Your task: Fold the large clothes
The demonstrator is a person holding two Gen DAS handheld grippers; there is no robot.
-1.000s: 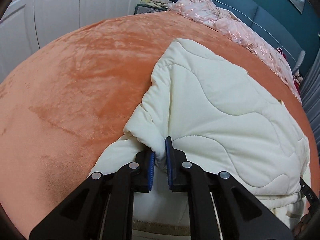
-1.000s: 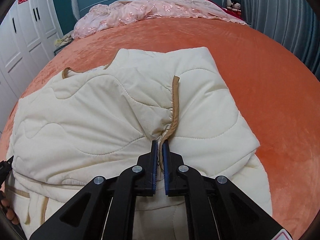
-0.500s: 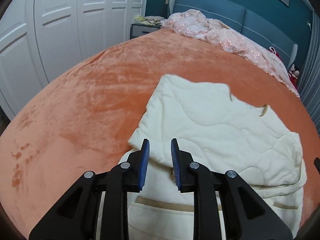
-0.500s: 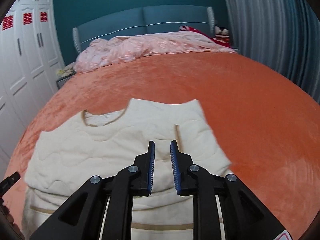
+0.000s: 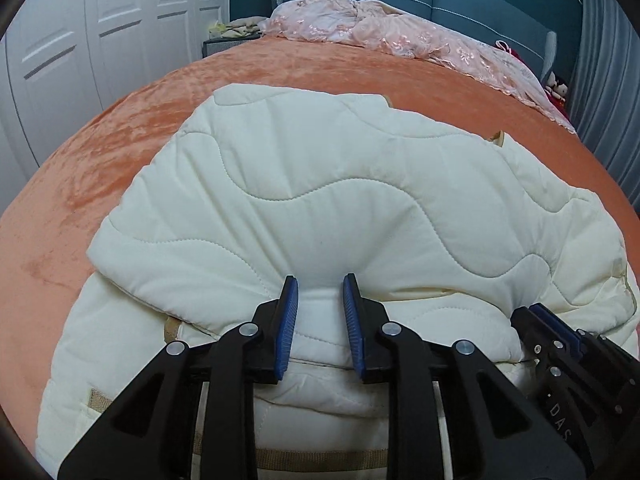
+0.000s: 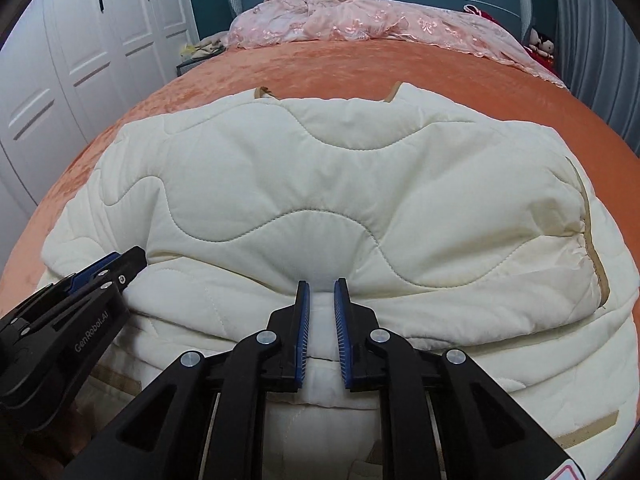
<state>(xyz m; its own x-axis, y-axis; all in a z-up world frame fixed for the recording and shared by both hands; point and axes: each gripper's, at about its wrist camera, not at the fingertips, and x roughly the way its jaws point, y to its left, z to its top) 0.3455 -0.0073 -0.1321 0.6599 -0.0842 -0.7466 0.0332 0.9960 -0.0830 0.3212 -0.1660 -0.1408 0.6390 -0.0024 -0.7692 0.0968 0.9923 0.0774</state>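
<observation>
We see the cream quilted jacket [image 5: 320, 184] folded on the orange bed [image 5: 100, 168] near its front edge, our left gripper [image 5: 316, 312] and closing right gripper [image 6: 320, 312] both straddling its folded edge, jaws apart.

Cream quilted jacket [image 5: 320, 184] on orange bedspread [image 5: 120, 128], left tongs [image 5: 318, 292] parted at its fold.
</observation>
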